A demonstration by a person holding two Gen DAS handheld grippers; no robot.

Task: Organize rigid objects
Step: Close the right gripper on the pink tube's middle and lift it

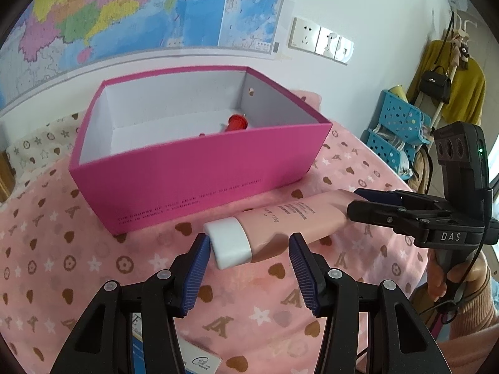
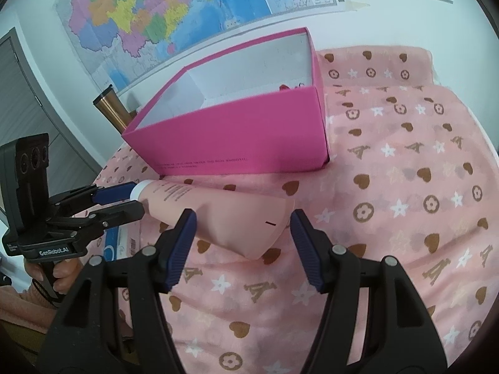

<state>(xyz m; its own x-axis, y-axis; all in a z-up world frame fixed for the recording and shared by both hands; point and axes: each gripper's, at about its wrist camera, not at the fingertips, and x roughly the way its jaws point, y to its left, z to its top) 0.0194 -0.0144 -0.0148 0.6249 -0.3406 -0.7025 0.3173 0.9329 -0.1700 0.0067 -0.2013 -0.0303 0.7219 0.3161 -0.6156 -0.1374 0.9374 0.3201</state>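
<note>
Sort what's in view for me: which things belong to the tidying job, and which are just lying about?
Job:
- pink squeeze tube with white cap
- open magenta cardboard box
- red-capped item inside it
- left gripper, right gripper

Lying about:
- copper metal tumbler
- blue perforated baskets
- wall map

We look along our right gripper (image 2: 243, 243), its blue pads standing apart on either side of the flat crimped end of a pink tube (image 2: 218, 215) lying on the patterned pink cloth (image 2: 405, 218). Our left gripper (image 2: 124, 201) sits at the tube's white cap, at the far left. Just behind the tube stands an open magenta box (image 2: 243, 137).
</note>
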